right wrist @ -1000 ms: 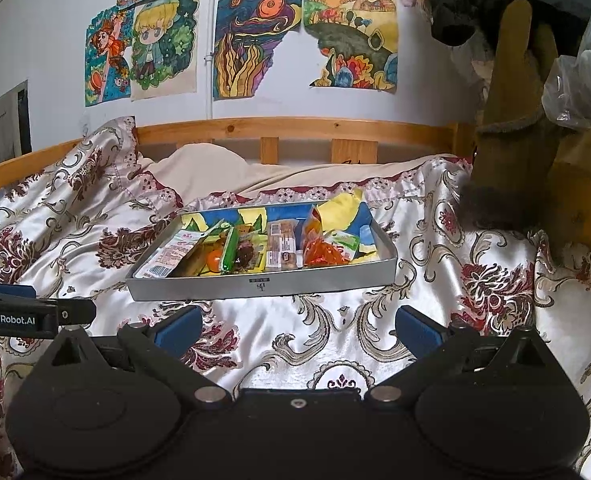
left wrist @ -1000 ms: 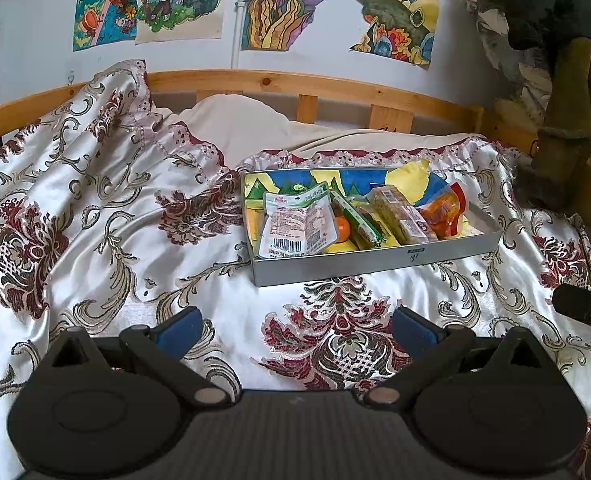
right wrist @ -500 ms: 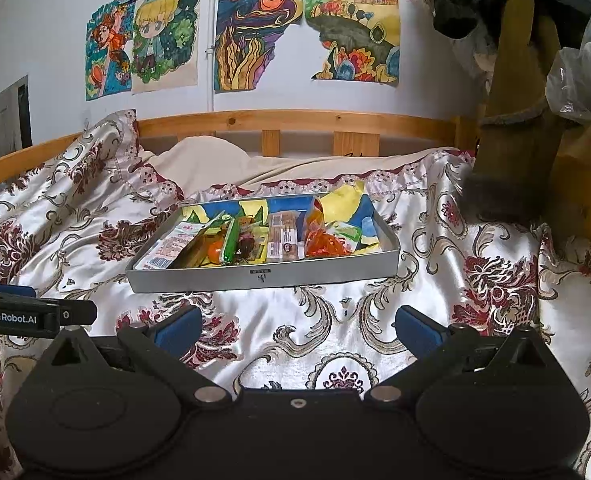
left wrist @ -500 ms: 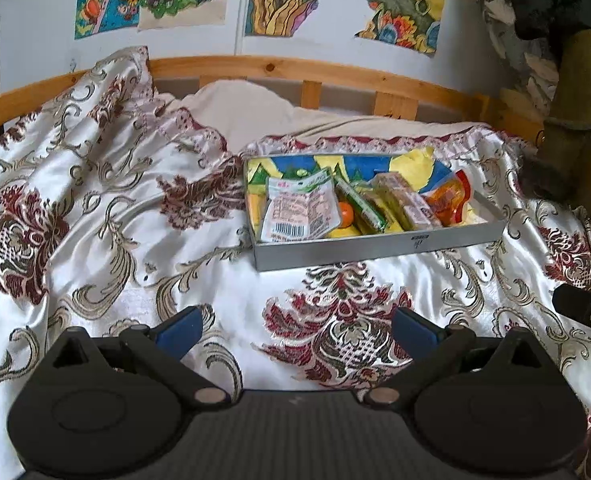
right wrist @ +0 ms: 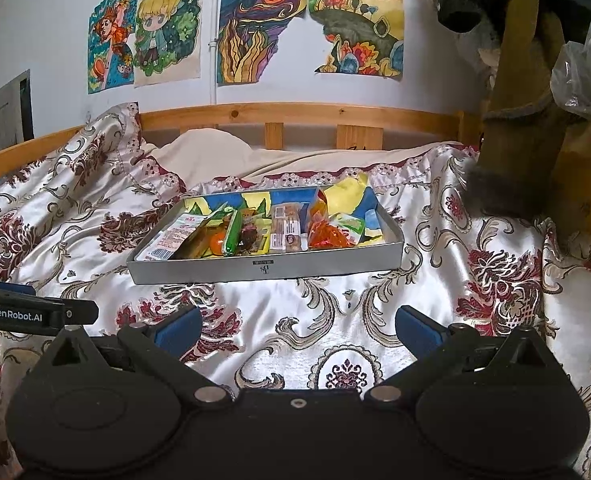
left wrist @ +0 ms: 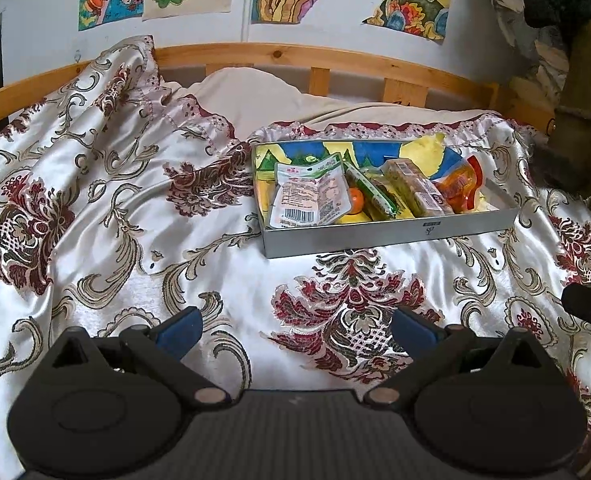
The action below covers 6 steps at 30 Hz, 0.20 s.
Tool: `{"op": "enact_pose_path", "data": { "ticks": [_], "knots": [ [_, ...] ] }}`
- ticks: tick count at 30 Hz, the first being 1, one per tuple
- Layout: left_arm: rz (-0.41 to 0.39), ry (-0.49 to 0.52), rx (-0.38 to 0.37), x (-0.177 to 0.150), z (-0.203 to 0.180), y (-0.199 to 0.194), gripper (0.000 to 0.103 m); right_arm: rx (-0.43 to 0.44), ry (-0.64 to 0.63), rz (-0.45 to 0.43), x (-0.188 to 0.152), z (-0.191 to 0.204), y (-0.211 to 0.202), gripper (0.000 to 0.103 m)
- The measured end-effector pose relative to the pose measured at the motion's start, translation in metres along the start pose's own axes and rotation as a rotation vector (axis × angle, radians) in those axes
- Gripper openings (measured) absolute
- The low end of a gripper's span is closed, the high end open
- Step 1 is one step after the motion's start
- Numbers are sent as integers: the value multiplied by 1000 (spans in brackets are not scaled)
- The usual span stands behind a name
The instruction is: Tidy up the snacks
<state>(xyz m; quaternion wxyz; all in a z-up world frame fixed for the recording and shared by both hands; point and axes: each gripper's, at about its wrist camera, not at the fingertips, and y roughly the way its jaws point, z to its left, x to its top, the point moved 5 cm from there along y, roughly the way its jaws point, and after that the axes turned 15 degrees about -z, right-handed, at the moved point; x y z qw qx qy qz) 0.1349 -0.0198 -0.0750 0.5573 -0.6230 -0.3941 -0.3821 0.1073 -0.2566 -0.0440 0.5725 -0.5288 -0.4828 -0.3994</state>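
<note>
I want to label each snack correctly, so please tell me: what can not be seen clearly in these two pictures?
- Print on the white barcode pouch: too small in both views.
- The round orange snack: partly hidden by that pouch in the left wrist view.
- Floor of the shallow grey metal tray: covered by snacks.
- Left gripper in the right wrist view: cut off by the left edge.

**Colours on the bed**

Ivory satin bedspread (left wrist: 95, 208) with maroon and gold scrollwork. Grey tray (left wrist: 391, 236), blue-and-yellow inside. White barcoded packet (left wrist: 307, 196), green stick (left wrist: 369, 194), an orange round item (left wrist: 355, 200), possibly fruit. Blue claw pads (left wrist: 179, 330).
</note>
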Motion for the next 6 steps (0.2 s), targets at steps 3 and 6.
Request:
{"op": "enact_pose_path", "data": {
  "ticks": [3,6],
  "knots": [
    [-1,5,-5,0,-1,0,102,0,2,3,-1,0,1,102],
    [-2,7,-6,0,-2,-1,102,-1,5,5,-3,-1,1,102]
  ]
}}
